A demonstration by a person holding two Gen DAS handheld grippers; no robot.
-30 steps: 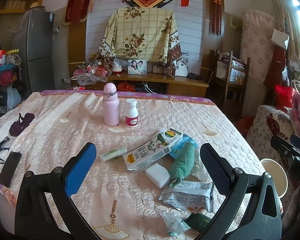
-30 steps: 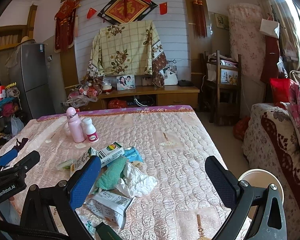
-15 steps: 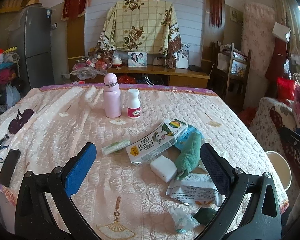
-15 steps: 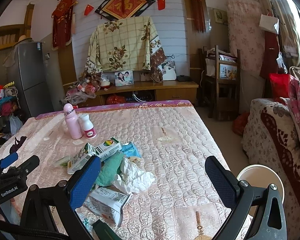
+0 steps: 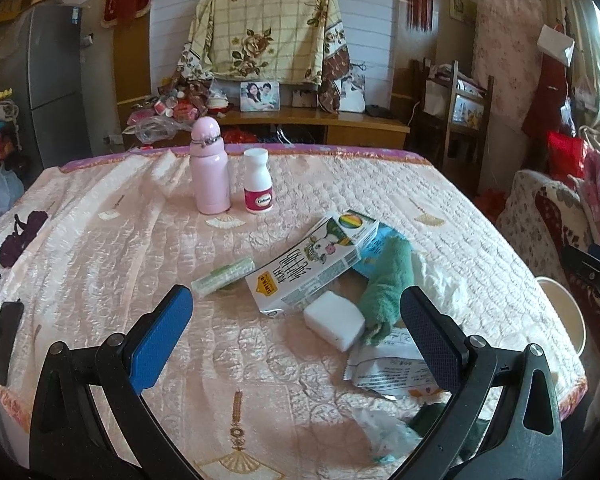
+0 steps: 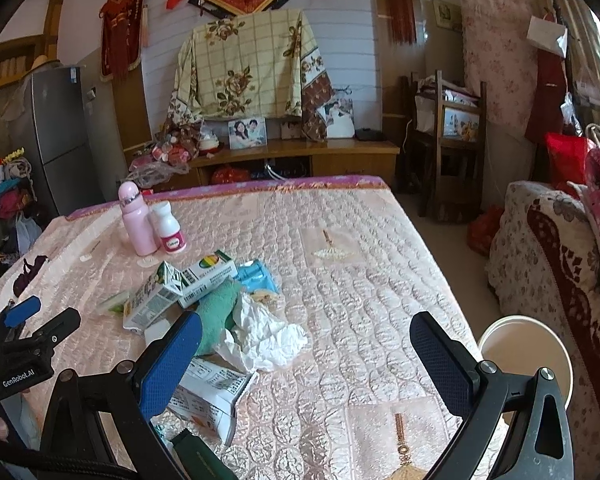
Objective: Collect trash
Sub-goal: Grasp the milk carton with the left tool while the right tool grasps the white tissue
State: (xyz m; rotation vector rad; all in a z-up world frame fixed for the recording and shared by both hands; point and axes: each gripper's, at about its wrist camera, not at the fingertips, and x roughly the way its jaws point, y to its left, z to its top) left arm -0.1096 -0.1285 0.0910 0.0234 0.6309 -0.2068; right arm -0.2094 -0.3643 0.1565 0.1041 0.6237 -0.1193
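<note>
Trash lies heaped on the quilted bed [image 5: 100, 248] ahead of both your grippers: a milk carton [image 5: 312, 268] on its side, a white block [image 5: 334, 320] touching its near end, a green fuzzy cloth [image 5: 388, 284], crumpled white paper [image 6: 264, 332] and a printed white wrapper [image 5: 392, 368]. Your left gripper [image 5: 296, 332] hovers with jaws spread wide and holding nothing; the carton and block sit between its fingers' lines, just beyond the tips. Your right gripper [image 6: 306, 354] is likewise spread and empty, its left finger overlapping the cloth in view, the paper just inside it. Farther back stand a pink bottle [image 5: 209, 172] and a white pill bottle [image 5: 257, 182]. A white bin [image 6: 528, 356] sits beside the bed's right edge.
</note>
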